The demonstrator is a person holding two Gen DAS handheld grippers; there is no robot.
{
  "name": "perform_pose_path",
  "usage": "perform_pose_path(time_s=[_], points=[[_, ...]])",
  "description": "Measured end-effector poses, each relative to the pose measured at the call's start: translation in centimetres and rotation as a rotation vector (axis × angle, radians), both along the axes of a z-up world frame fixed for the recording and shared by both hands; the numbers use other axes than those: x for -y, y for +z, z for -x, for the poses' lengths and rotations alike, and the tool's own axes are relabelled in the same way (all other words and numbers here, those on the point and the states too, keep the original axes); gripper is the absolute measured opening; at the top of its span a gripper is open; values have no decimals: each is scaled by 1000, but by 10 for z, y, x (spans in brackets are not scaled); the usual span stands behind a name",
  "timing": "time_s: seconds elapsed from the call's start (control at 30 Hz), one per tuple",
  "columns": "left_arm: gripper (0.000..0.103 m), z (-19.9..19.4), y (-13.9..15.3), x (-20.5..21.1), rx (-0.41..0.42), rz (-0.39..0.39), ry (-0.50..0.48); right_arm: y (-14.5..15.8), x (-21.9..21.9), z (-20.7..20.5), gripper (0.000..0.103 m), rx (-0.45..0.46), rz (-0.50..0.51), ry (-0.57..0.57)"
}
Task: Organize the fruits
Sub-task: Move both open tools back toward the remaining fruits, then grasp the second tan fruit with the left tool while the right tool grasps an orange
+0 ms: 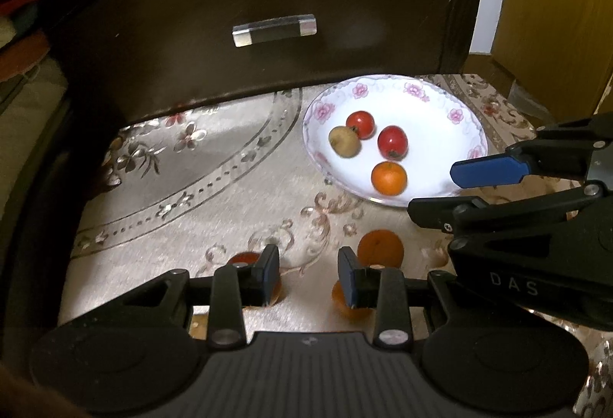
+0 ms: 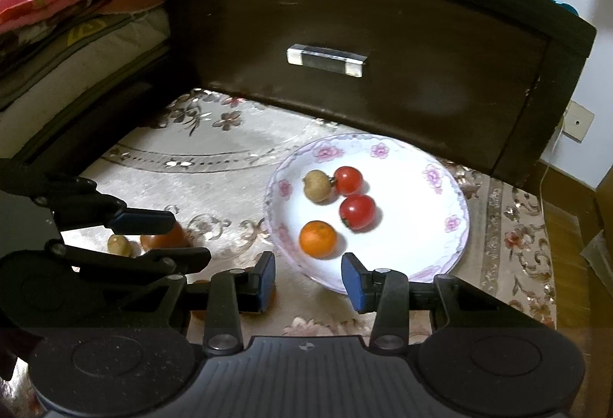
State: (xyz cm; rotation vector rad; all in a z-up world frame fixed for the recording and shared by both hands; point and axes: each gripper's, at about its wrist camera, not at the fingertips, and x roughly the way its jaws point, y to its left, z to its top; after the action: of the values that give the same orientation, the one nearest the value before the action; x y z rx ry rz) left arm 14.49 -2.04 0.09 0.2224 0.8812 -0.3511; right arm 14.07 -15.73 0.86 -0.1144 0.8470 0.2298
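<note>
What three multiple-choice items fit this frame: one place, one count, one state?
1. Where is the plate?
A. on the patterned cloth, in front of the dark drawer
B. inside the drawer
C. on bare floor

2. How many fruits lie in the plate?
A. two
B. four
C. six

3. What does the right claw hold?
A. an orange
B. a tomato
C. nothing

Answers: 1 A, the plate rests on the cloth below the drawer front. 2 B, two tomatoes, one orange, one brown fruit. 3 C, the gap between its pads is bare.
</note>
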Motion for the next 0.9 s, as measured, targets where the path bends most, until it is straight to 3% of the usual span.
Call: perform_pose_path(time_s=[0.9], points=[[41,42,-21,-58,-74,-6,21,-18,-37,25,37,-79,-14,173]])
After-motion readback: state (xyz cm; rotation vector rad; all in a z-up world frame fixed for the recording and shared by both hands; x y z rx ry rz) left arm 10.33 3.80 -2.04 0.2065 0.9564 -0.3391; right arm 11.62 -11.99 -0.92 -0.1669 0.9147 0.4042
